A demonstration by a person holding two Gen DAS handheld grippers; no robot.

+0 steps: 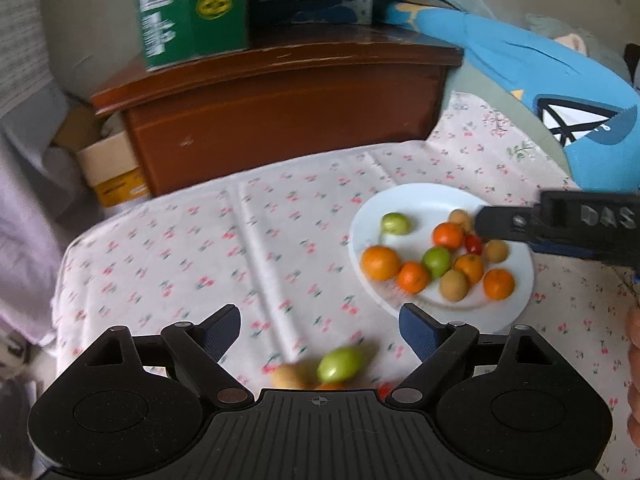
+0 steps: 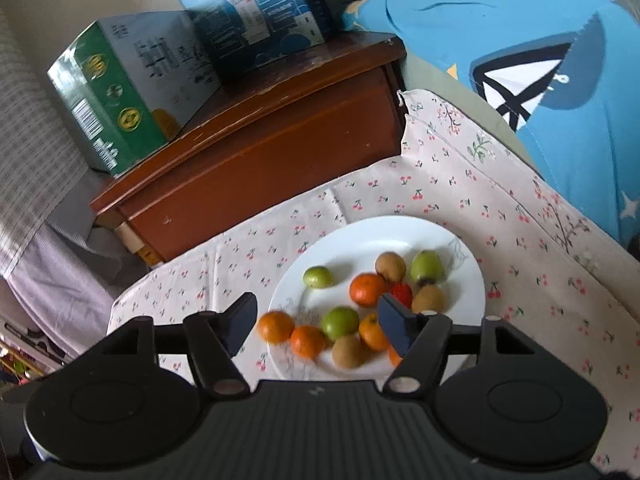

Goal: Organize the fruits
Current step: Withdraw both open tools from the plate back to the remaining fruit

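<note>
Fruit heaped on white plate, just beyond right gripper, jaws wide, empty. Loose green fruit lies on cloth close under left gripper, also wide, empty.

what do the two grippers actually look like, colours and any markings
Both are matte black plastic. The left gripper and the right gripper each have a ribbed central body, two round discs at the sides, triangular cut-outs, silver pivot pins and dark blue finger pads. Seen from the left wrist, the right one carries raised letters "DAS".
</note>
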